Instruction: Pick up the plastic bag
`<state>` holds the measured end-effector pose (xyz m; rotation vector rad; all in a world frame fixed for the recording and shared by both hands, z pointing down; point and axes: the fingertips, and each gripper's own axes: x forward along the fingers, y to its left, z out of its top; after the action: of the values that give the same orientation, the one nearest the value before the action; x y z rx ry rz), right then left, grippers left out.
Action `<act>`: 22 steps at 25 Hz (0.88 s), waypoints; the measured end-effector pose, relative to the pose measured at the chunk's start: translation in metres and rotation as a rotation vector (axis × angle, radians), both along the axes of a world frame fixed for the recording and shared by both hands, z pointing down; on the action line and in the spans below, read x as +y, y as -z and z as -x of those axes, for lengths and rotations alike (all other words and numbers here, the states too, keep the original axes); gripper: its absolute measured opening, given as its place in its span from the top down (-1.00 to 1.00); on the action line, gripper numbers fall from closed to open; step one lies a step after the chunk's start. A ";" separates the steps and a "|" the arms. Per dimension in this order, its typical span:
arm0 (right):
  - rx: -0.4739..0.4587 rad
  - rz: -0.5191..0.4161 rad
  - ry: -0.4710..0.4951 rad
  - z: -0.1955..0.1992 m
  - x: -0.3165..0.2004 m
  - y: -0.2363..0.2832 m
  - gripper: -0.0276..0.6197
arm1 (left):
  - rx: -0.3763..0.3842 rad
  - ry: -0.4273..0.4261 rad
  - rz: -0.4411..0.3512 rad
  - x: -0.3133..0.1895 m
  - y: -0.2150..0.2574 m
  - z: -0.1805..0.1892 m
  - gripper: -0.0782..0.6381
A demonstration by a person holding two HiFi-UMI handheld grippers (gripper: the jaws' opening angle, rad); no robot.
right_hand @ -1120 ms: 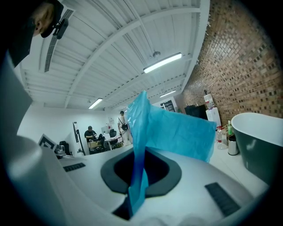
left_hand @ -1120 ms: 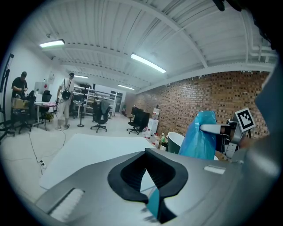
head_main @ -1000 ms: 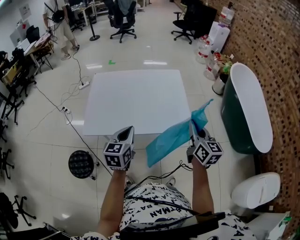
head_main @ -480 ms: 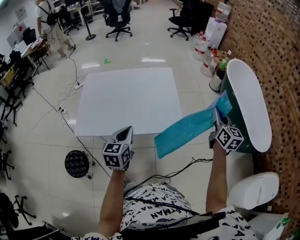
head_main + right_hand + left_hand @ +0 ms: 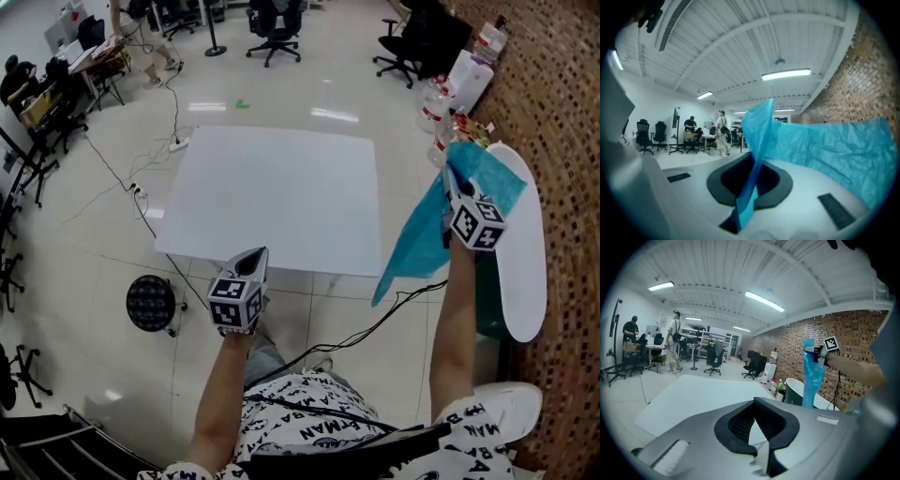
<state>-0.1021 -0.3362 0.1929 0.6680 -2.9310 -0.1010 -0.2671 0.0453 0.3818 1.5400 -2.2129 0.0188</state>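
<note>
On the right of the head view, the right gripper (image 5: 457, 187) pinches the blue plastic bag (image 5: 417, 246), which hangs long, down and left. The left gripper (image 5: 251, 261), low in the middle, is closed, empty and well apart.

It was an open office-cum-lab room. Wheeled office chairs (image 5: 274, 21) stood at the far end and cluttered desks (image 5: 66, 75) at the far left. Cables (image 5: 117, 173) trailed over the shiny tiled floor (image 5: 84, 272), strip lights (image 5: 764, 301) hung overhead, and water jugs (image 5: 433, 101) sat by the brick wall (image 5: 562, 103) on the right.
</note>
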 end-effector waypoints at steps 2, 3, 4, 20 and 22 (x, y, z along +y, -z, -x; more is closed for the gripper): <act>0.087 -0.029 0.100 0.056 0.010 -0.016 0.91 | 0.017 0.016 0.008 0.007 -0.008 0.016 0.79; 0.147 -0.050 0.155 0.086 0.019 -0.031 0.91 | 0.025 0.023 0.014 0.012 -0.012 0.024 0.79; 0.213 -0.082 0.210 0.115 0.031 -0.048 0.91 | 0.032 0.030 0.020 0.016 -0.015 0.033 0.79; 0.891 -0.438 0.972 0.353 0.341 -0.364 0.91 | 0.111 0.177 0.085 0.096 -0.060 0.130 0.79; 0.914 -0.448 1.002 0.356 0.366 -0.379 0.91 | 0.115 0.192 0.085 0.104 -0.062 0.137 0.79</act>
<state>-0.4579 0.0299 0.5717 -0.7082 -2.0309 -0.8834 -0.4040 0.1498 0.4434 1.2479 -2.2286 -0.0325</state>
